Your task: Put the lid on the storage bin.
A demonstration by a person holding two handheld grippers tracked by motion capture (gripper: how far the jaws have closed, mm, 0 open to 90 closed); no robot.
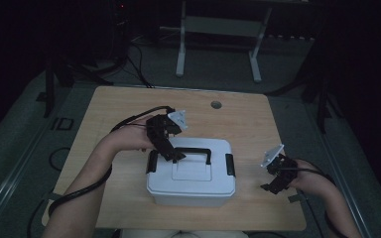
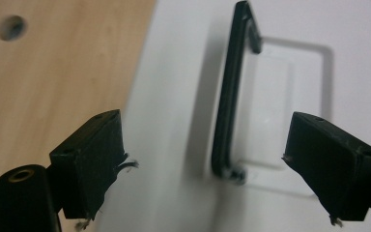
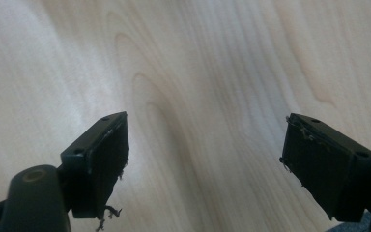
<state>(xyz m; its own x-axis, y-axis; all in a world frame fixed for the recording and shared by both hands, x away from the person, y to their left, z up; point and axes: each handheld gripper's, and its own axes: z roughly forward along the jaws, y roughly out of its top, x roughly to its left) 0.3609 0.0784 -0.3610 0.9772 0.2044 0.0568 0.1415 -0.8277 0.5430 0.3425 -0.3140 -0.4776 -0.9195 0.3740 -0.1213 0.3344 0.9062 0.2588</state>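
A light wooden table (image 1: pixel 119 106) with rounded corners is standing on a grey floor (image 1: pixel 25 144). A round cable hole (image 1: pixel 216 105) is showing near its far edge. A white plastic storage box (image 1: pixel 192 179) with a black handle (image 1: pixel 193 151) is sitting directly on it, toward the near edge.

The room is dim, its edges falling into near black. A light wooden bench (image 1: pixel 129 106) with rounded corners stands on a grey floor (image 1: pixel 25 148); a small round hole (image 1: pixel 216 105) sits near the bench's far edge. Beyond it, a pale metal frame (image 1: pixel 218 29) stands on two white legs with flat feet. Dark cables (image 1: pixel 139 64) trail across the floor at the far left, near dark stands. A pale strip (image 1: pixel 15 176) runs along the floor left of the bench.
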